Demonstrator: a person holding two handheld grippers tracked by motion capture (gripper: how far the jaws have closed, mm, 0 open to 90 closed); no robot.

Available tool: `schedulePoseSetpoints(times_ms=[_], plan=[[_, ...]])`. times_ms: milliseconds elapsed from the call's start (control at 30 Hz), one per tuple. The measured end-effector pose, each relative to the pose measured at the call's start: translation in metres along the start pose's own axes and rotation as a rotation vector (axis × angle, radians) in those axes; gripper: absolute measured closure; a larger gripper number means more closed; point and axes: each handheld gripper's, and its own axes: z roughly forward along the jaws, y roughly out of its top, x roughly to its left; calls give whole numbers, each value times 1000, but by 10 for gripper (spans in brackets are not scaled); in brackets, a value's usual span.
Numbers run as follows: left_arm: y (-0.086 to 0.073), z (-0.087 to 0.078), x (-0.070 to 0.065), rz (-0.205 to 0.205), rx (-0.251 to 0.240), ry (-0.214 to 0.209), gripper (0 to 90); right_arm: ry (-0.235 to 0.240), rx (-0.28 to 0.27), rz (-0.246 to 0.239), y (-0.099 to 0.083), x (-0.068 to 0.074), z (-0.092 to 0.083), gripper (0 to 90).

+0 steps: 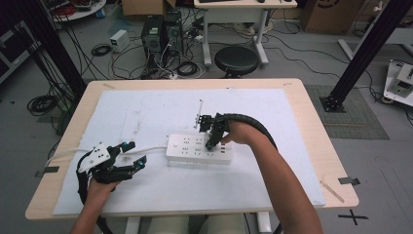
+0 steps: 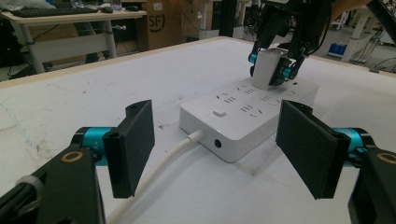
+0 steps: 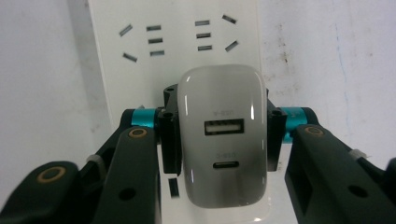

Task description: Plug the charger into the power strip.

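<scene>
The white power strip [image 1: 198, 149] lies near the middle of the tabletop [image 1: 311, 126], on a white sheet [image 1: 146, 112] that covers most of the wood and leaves a bare strip along each edge. Behind the power strip the sheet is open up to the far edge, in front of it the sheet runs bare to the near edge, and to its right there is free surface as far as the sheet's border. Its white cord [image 2: 159, 168] leaves the left end and trails off toward the tabletop's left edge. The right gripper [image 1: 213, 139] points down on the power strip's right half, and in the right gripper view a white USB charger [image 3: 224, 135] sits between its two jaws with its two ports facing the camera; the pads lie against the charger's sides, so the jaws hold it in a narrow grip. In the left gripper view the charger [image 2: 268, 70] stands upright on the power strip's top face, over the sockets at the far end, though how deep its pins sit cannot be seen. The left gripper [image 1: 127, 158] rests to the left of the power strip, near the cord, its jaws spread apart and holding nothing. The sockets [image 3: 154, 42] beyond the charger are unoccupied.
</scene>
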Motion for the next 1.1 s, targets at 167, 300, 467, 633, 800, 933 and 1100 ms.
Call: schedulePoseSetpoints(times_ms=[167, 300, 467, 633, 800, 933, 1100], plan=[[1, -1, -1, -2, -2, 1, 281, 26, -82, 183, -18, -8, -1, 395], [0, 0, -1, -2, 5, 0, 281, 53, -202, 273, -36, -8, -12, 326], [1, 1, -2, -9, 4, -1, 281, 31, -310, 344, -51, -4, -25, 221], [0, 1, -1, -8, 14, -1, 281, -35, -367, 444, -63, 1, -32, 208], [0, 3, -1, -12, 13, -4, 281, -60, -427, 451, -84, 12, -39, 208], [0, 3, -1, -13, 13, -5, 281, -91, -497, 503, -107, 20, -42, 208], [0, 2, -1, -8, 15, -6, 281, -78, -567, 578, -133, 27, -38, 166]])
